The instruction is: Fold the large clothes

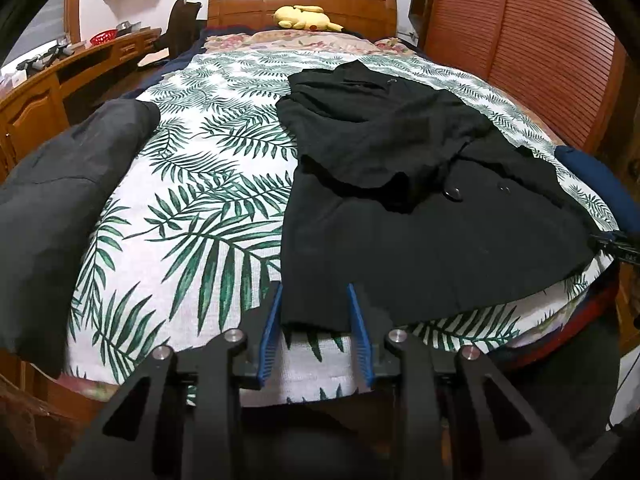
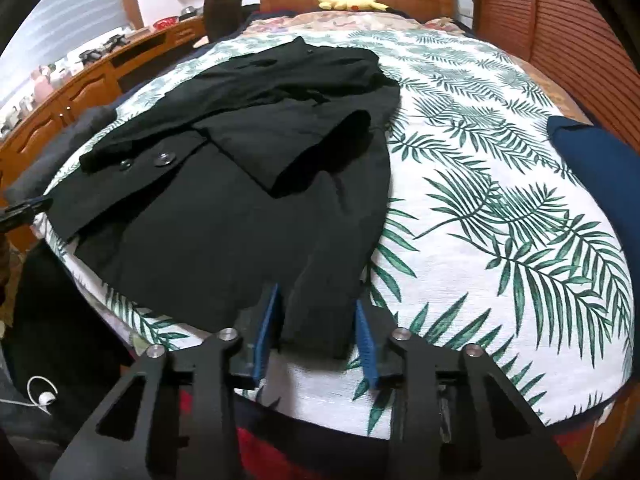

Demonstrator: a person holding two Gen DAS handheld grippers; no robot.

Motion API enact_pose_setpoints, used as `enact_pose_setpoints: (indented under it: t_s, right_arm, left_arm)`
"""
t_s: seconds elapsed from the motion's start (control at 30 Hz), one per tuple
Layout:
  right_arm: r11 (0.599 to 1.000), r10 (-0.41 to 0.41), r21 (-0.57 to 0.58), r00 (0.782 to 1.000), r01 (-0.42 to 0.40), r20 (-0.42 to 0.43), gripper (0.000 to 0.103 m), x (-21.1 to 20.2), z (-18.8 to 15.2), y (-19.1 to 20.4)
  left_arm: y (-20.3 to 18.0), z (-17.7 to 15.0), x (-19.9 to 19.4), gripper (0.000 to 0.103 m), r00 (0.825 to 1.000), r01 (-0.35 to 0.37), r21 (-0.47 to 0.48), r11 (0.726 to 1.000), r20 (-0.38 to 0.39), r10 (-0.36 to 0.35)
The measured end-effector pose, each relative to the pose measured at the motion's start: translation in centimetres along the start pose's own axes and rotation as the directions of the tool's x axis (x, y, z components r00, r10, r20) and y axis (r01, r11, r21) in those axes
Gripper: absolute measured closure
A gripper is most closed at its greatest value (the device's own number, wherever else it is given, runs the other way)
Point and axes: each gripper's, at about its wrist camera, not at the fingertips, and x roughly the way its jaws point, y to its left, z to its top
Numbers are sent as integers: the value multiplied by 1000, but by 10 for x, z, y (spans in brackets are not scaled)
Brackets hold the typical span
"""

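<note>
A long black woollen coat [image 1: 420,208] is lying on the leaf-print bed [image 1: 192,208], sleeves folded in. Both claws, left [image 1: 316,320] and right [image 2: 318,328], are gaping around its hem corners; it looks heavy and limp.

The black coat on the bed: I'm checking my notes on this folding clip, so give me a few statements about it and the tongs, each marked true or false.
1. The black coat lies on a leaf-print bedspread. True.
2. Both sleeves are spread out flat to the sides. False: one sleeve is folded across the front.
3. The left tongs stand open with the coat's hem corner between the blue pads. True.
4. The right tongs hover over a pillow. False: they are open at the coat's other hem corner.
5. A yellow plush toy lies by the headboard. True.
6. The coat's buttons are white. False: the buttons are dark.
</note>
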Motion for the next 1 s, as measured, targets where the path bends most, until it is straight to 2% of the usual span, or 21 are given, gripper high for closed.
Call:
enact_pose_setpoints:
  t_s: [0.03,0.1,0.17,0.27,0.43,0.57,0.63,0.77,0.9,1.0]
  right_arm:
    - [1000,4,2,1000,-4,-1,74,0,1,0]
    - [1000,24,7,1000,-24,1,88,0,3,1]
    - [999,32,0,999,-32,10,92,-2,6,4]
    - [1000,21,-7,998,-20,60,96,-12,15,7]
    - [1000,22,-6,987,-21,158,98,-47,35,12]
    - [1000,5,-17,961,-1,276,99,-96,50,22]
    - [1000,20,-29,944,-11,330,99,-129,52,26]
    - [999,14,-39,924,1,381,99,-174,44,33]
    - [999,31,-53,913,-10,406,99,-206,27,44]
    - [998,48,-56,911,-27,410,99,-219,12,50]
  left_arm:
    - [1,1,-1,81,1000,6,-4,1000,2,-6]
    - [2,4,-6,96,1000,18,-12,1000,13,-18]
    - [1,8,-12,101,999,35,-15,999,31,-34]
    - [-8,20,-33,102,995,19,13,1000,93,-20]
    - [-28,52,-84,103,974,33,62,998,222,-46]
    - [-43,68,-129,103,952,24,120,992,301,-60]
    - [-46,66,-157,103,938,16,136,991,341,-62]
    - [-39,56,-206,103,915,11,123,992,400,-60]
    - [-36,35,-240,103,902,10,117,993,428,-60]
    - [-29,18,-251,103,902,8,95,995,429,-48]
